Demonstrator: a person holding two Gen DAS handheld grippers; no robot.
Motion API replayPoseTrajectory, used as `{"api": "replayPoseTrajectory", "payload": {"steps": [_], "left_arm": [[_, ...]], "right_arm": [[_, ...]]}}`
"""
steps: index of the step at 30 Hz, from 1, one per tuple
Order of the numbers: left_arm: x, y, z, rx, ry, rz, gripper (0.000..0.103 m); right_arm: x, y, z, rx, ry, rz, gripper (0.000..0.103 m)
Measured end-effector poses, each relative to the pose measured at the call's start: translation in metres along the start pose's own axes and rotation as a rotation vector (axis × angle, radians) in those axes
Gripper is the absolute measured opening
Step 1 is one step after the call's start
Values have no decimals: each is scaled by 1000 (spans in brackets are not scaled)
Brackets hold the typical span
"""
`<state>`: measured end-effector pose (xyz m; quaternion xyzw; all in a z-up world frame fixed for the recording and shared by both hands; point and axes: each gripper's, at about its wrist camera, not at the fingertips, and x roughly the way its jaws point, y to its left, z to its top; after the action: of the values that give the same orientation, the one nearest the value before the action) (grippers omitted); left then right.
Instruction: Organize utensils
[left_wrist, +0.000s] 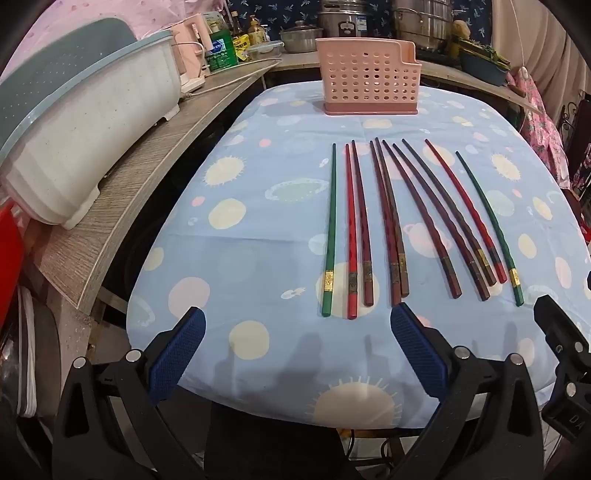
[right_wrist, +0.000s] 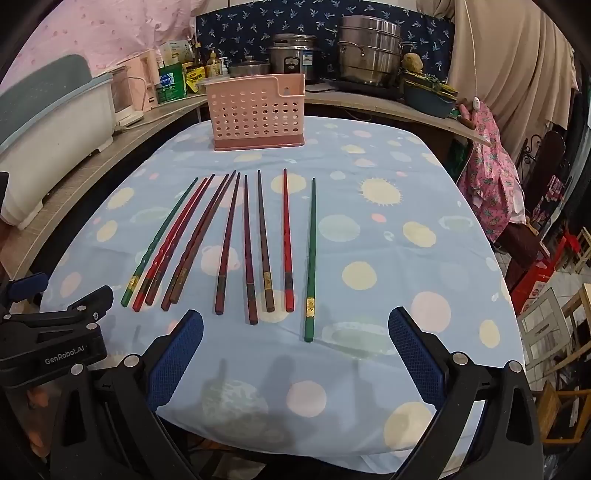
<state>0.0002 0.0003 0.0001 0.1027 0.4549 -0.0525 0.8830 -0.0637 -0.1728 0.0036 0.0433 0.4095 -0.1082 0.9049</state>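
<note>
Surroundings: a wooden counter (left_wrist: 122, 206) runs left of and beyond the desk (left_wrist: 258, 229), carrying a white plastic dish rack with a grey-blue lid (left_wrist: 85, 140), bottles (left_wrist: 221, 44), a pale pink kettle (left_wrist: 192, 48) and stainless steel pots (right_wrist: 369, 51). Patterned pink cloth (right_wrist: 491, 177) hangs to the right.

Desk: covered in light blue fabric printed with pastel circles and suns.

Holder: pink perforated plastic basket (left_wrist: 369, 79) on a darker pink base, upright at the far end, well ahead of both claws.

Utensils: 10 chopsticks (left_wrist: 391, 221) lie in a row just ahead of the claws, thick ends nearest them. 2 green ones (right_wrist: 312, 258) sit at the outer edges; the rest are red, dark red or brown, lacquered, with gold bands near the thick end.

Left claw (left_wrist: 295, 347): blue textured pads, spread apart, holding nothing.

Right claw (right_wrist: 295, 350): same, spread apart, holding nothing.
</note>
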Motion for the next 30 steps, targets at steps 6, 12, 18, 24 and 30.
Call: {"api": "replayPoseTrajectory", "payload": {"steps": [6,12,18,24,30], "left_arm": [[-1,-2,0,-2,-11,5,96],[-6,1,1,-12,-20,4,96],[-8,0,1,-13,-25,3,96],[-10,-2,1,-11,-32,9,96],[-10,-1,1,-11,-33,8,96]], "right_arm": [[0,0,0,4,-3,-1,96],[-5,-1,1,6,-12,3,96],[-4,-2,1,10,-16,5,96],[-6,0,1,15,-20,5,96],[-6,-1,2,16,-20,5,96]]}}
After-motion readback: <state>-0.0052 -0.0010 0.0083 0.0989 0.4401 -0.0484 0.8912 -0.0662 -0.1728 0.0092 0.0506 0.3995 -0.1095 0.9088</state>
